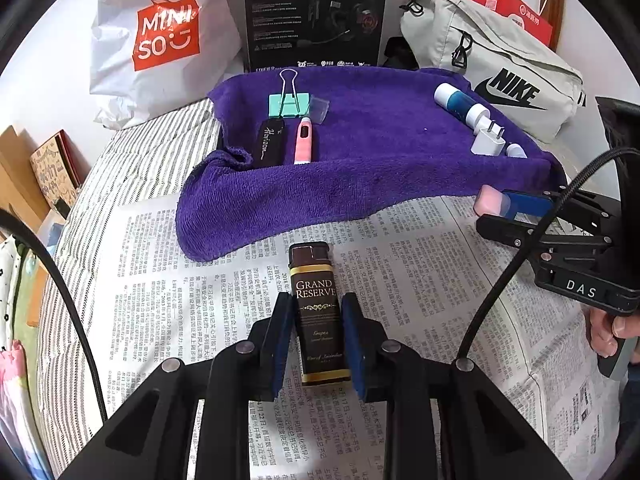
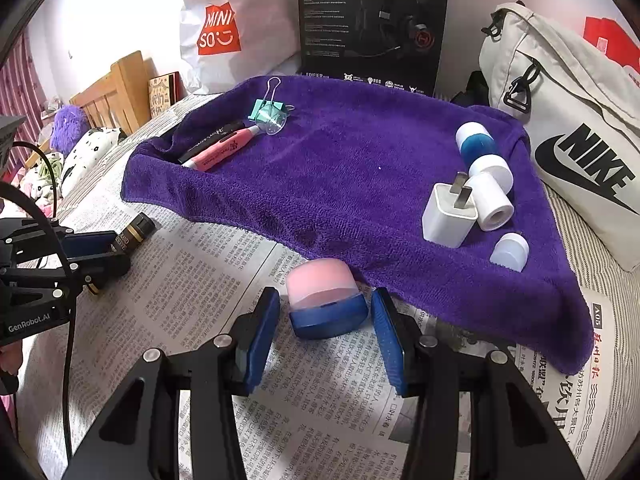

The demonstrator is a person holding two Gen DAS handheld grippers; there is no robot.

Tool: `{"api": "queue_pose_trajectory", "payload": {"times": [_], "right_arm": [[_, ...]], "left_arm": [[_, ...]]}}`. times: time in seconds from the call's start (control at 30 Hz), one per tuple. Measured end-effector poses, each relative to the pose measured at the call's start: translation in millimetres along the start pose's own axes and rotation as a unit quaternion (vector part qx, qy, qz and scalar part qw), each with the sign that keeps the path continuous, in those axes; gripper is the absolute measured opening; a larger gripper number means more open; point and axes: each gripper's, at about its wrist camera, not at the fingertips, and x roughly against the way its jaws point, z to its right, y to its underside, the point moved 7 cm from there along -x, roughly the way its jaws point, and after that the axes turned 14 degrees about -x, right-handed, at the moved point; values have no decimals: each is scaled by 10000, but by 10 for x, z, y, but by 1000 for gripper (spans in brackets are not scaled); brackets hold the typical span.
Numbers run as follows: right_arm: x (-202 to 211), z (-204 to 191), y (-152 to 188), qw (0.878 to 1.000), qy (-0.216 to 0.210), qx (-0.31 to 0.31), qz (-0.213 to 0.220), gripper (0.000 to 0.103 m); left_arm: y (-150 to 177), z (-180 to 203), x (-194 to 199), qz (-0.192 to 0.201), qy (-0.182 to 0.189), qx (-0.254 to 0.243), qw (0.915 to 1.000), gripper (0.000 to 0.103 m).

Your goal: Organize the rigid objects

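A tray draped in a purple towel (image 2: 340, 168) holds 2 groups: a mint binder clip (image 1: 289, 103), a black case (image 1: 269, 142) and a pink thermometer (image 1: 303, 140) at one side, and a white charger plug (image 2: 448, 216), a blue-and-white bottle (image 2: 478, 148), a white roll (image 2: 492, 204) and a small cap (image 2: 509, 251) at the other. The brown Grand Reserve box (image 1: 320, 312) is clamped by the left gripper (image 1: 318, 340) above the newspaper (image 1: 168, 280), its long axis pointing away toward the towel. The pink-and-blue jar (image 2: 326, 300) is seen on the newspaper just before the towel's edge, between the right gripper's (image 2: 325, 334) parted pads, which are not touching it.
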Motion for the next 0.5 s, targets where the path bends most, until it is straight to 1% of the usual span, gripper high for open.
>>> {"api": "queue_pose_trajectory", "payload": {"times": [0.17, 0.27, 0.37, 0.5], "right_arm": [[0, 2, -7, 10000, 21, 19, 5, 48], [0, 2, -6, 10000, 23, 25, 7, 48], [-2, -6, -4, 10000, 36, 37, 10, 48], [-5, -8, -5, 10000, 37, 39, 11, 48]], "left_arm": [[6, -9, 19, 108, 28, 38, 9999, 25], [5, 7, 32, 167, -7, 11, 9999, 25], [23, 24, 55, 313, -53, -15, 9995, 25], [11, 34, 60, 350, -94, -35, 9993, 25]]}}
